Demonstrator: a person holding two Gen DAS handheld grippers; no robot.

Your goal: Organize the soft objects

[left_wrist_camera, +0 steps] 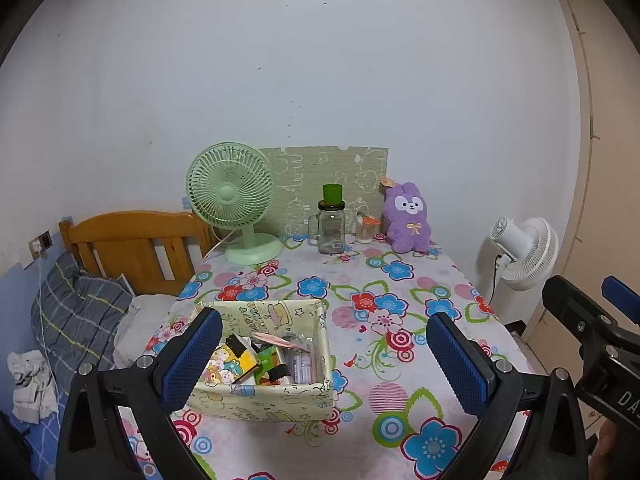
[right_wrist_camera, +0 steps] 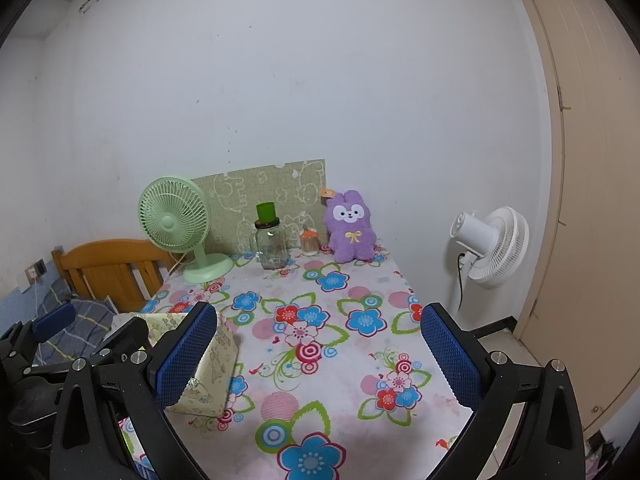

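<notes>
A purple plush bunny (left_wrist_camera: 407, 220) (right_wrist_camera: 351, 227) sits upright at the far end of the flowered table (left_wrist_camera: 400, 340), against the wall. A pale fabric box (left_wrist_camera: 276, 360) (right_wrist_camera: 208, 368) with packets and small items inside stands near the table's front left. My left gripper (left_wrist_camera: 324, 360) hovers open over the front of the table, its left finger in front of the box. Beside it my right gripper (right_wrist_camera: 318, 356) is wide open with nothing between its blue pads, far short of the bunny.
A green desk fan (left_wrist_camera: 234, 200), a glass mug jar (left_wrist_camera: 332, 226) with a green cup on top, and a small jar (left_wrist_camera: 366, 230) line the table's back. A white standing fan (left_wrist_camera: 524, 252) is off the right side. A bed with a wooden headboard (left_wrist_camera: 136, 248) lies left.
</notes>
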